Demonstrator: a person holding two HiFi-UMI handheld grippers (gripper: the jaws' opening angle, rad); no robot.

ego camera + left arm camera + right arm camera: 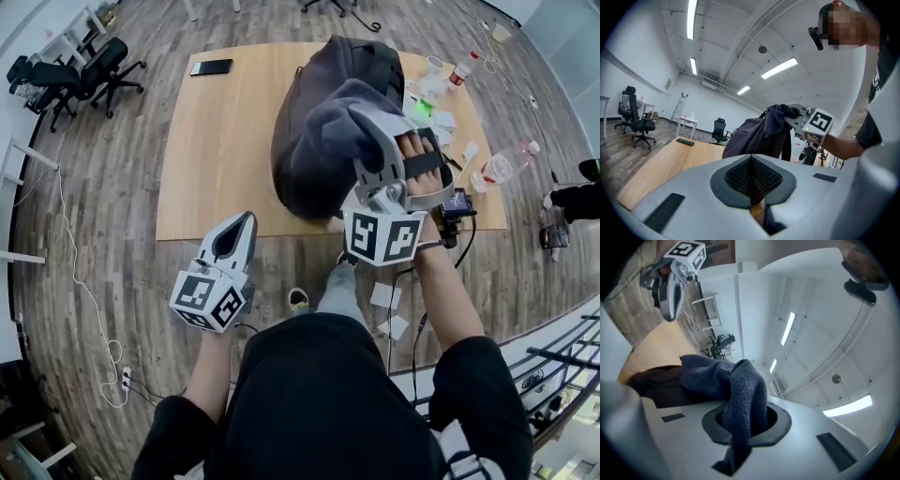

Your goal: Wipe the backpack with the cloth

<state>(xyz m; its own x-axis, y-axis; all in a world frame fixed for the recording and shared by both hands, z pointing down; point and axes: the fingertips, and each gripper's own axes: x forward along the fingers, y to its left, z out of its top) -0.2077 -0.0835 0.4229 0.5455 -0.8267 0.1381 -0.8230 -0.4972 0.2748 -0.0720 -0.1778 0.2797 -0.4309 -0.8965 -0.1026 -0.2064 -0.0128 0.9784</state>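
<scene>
The wooden table (pixel 216 169) is the biggest thing in front of me, and the dark backpack (pixel 314 164) sits on its right half, close to the near edge. From my head view its long axis runs from that near edge away toward the far edge, with the far end leaning a little to my right. In my left gripper view the backpack (pixel 750 136) rises well above the tabletop, with a strap running down its right side. My right gripper (pixel 364 120) is held over the backpack with its marker cube toward me and its jaws pointing away, along the same line as the bag. My left gripper (pixel 247 219) hangs off the near edge of the table, left of the bag and apart from it, with its jaws pointing roughly toward the table. Its own view shows the two ribbed pads pressed flat together with nothing between them. The right jaws are clamped on the dark blue cloth (pixel 740 394). One end trails down behind the pads and the bulk bunches forward and to the left, over the top of the backpack. I cannot tell whether the cloth (pixel 328 117) actually touches the bag. A black phone (pixel 211 67) lies flat near the table's far left corner, well apart from everything else.
</scene>
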